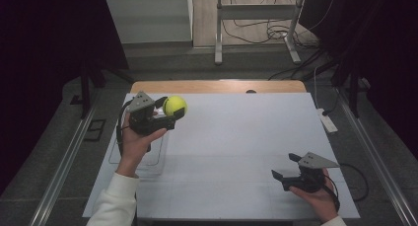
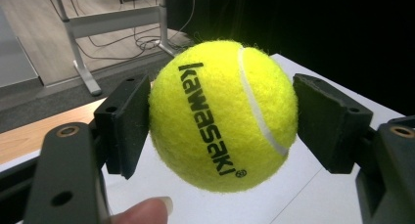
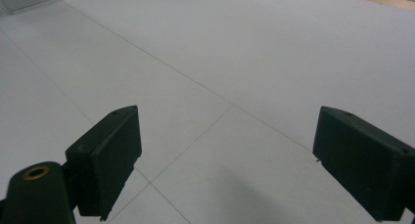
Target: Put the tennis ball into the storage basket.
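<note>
A clear shallow tray (image 1: pixel 114 159) lies at the table's (image 1: pixel 236 137) left edge, at about eight o'clock from the table's middle, partly under the person's left forearm. Its walls are see-through and nothing can be made out inside it; part of it is hidden by the arm.

The left gripper (image 1: pixel 170 113) is held up over the far-left part of the white table top, at about ten o'clock from the middle, and it clamps a yellow tennis ball (image 1: pixel 174 105). In the left gripper view the ball (image 2: pixel 222 115) sits squarely between the two black pads, both jaws pressing its sides, with the black word "kawasaki" running down its face and a white seam curving at two o'clock. A fingertip (image 2: pixel 144 210) shows at six o'clock below the ball. The left hand (image 1: pixel 135 139) wraps the gripper's body from beneath.

The right gripper (image 1: pixel 286 167) is at about four o'clock from the middle, near the table's front-right corner, held by the right hand (image 1: pixel 318 194). Its jaws stand wide apart with nothing between them; the right gripper view shows bare white table surface (image 3: pixel 235 62) with thin lines between the pads. The ball is well apart from this gripper, across the table at its ten o'clock.
</note>
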Demonstrator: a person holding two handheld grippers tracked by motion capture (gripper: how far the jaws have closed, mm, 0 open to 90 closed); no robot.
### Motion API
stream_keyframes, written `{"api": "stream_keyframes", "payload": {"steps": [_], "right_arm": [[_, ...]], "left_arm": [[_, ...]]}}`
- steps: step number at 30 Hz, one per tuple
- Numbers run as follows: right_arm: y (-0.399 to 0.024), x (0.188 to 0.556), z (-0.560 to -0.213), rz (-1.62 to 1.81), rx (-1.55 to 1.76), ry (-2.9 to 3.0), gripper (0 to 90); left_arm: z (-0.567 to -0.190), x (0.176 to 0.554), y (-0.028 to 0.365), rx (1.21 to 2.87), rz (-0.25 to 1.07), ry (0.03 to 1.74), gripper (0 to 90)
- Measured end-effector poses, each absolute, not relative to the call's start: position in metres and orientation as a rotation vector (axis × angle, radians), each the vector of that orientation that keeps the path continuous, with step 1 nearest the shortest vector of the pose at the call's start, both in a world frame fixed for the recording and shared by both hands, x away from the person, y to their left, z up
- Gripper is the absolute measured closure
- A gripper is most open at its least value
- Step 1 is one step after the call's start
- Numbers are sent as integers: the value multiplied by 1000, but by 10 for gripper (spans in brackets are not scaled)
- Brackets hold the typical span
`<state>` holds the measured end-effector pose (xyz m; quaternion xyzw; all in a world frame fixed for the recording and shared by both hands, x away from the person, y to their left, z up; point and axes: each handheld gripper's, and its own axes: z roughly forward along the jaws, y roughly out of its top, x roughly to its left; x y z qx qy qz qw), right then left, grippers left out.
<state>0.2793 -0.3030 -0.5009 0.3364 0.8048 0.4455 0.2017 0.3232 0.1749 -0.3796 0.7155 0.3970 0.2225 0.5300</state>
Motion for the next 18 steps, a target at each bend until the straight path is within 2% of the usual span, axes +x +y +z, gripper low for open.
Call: {"api": "stream_keyframes", "payload": {"steps": [18], "right_arm": [[-303,279,-501,1245,939,2248,112]], "left_arm": [[-381,326,187,1693,568,989,267]]}}
